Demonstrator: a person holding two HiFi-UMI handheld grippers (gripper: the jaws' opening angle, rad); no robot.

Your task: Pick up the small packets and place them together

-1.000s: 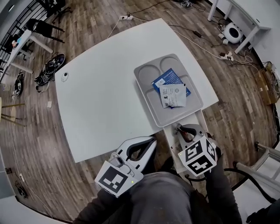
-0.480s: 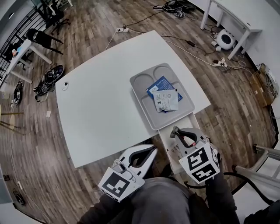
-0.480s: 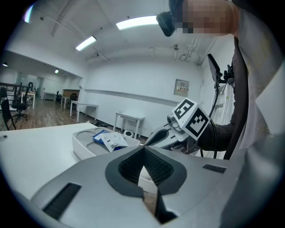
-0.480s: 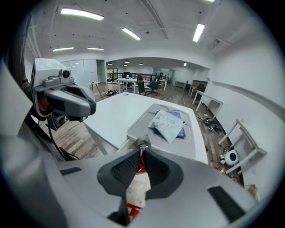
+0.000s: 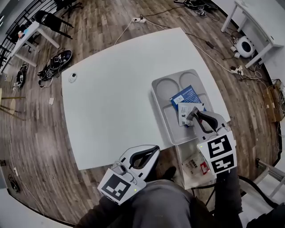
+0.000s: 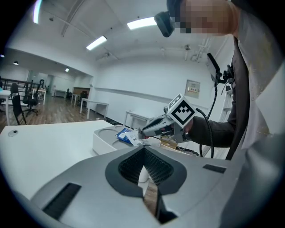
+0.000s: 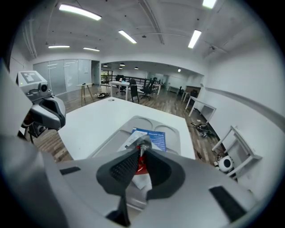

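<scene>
Right gripper [image 5: 192, 118] — pinched shut on a red-and-white packet [image 7: 141, 163] — hovers over the tray's [image 5: 159, 93] white packet [image 5: 184, 108], just beneath its tips.

Bright, even light falls from ceiling strip lights [image 7: 78, 12], which burn out to pure white in both gripper views. From the head view the white worktop [image 5: 116, 89] looks nearly blown out, with only faint, soft shadows. All views bulge with fisheye bending, and the gripper views go black at the corners. Up close, the right claw [image 7: 142, 148] and the red-and-white packet [image 7: 142, 164] it pinches are out of focus. The left claw [image 6: 144, 148] is likewise blurred.
</scene>
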